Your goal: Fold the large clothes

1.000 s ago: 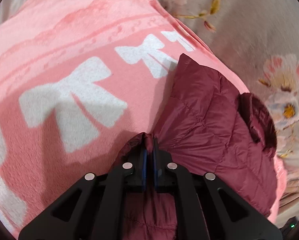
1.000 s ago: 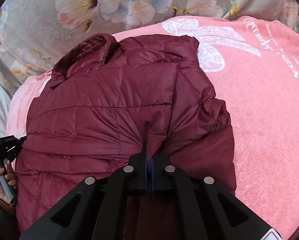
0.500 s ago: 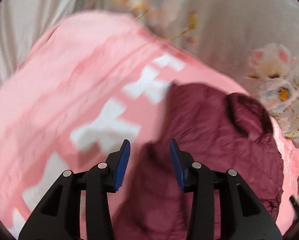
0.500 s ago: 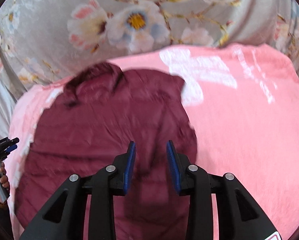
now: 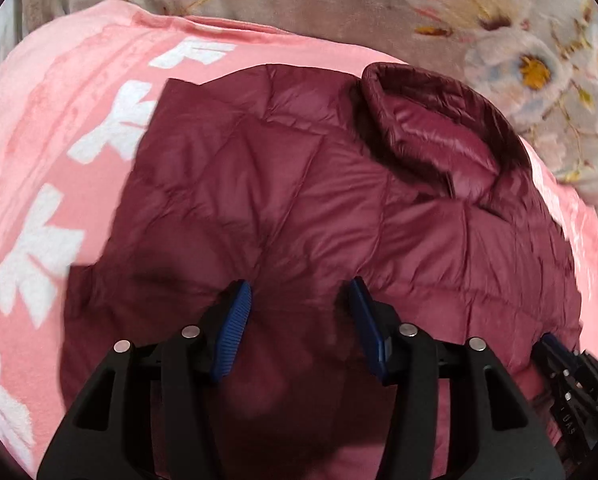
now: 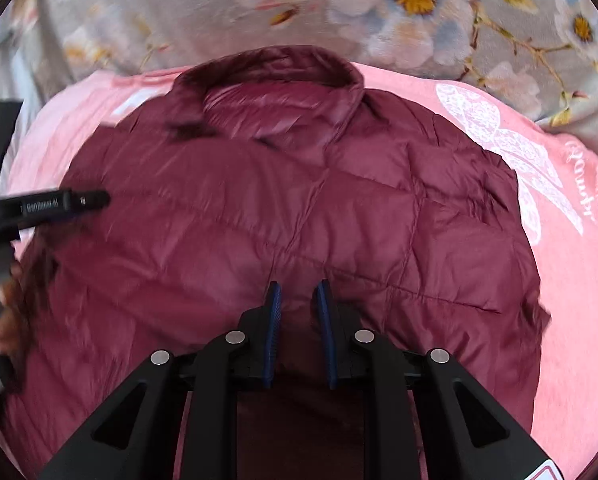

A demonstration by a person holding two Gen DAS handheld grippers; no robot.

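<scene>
A maroon quilted jacket (image 5: 299, 184) lies folded on a pink blanket (image 5: 39, 128), its collar (image 5: 439, 136) at the far end. My left gripper (image 5: 298, 294) hovers over the jacket's near part; its jaws are opening and nothing is between the blue pads (image 5: 235, 320). In the right wrist view the same jacket (image 6: 299, 208) fills the middle, collar (image 6: 267, 92) at the top. My right gripper (image 6: 299, 294) hangs over the near edge with its jaws closing, a narrow gap left and no fabric pinched. The left gripper (image 6: 59, 204) shows at the left edge, held by a hand (image 6: 7, 320).
The pink blanket with white bow prints (image 5: 115, 132) and a white lace bow (image 6: 511, 152) lies on grey floral bedding (image 6: 379, 16). The bedding (image 5: 519, 40) runs along the far side. Part of the right gripper (image 5: 571, 372) shows at the lower right of the left wrist view.
Both grippers were shut on the jacket's fabric; they have let go and drawn back from it. The left jaws have widened, the right jaws opened and then narrowed. The jacket now lies flat.
</scene>
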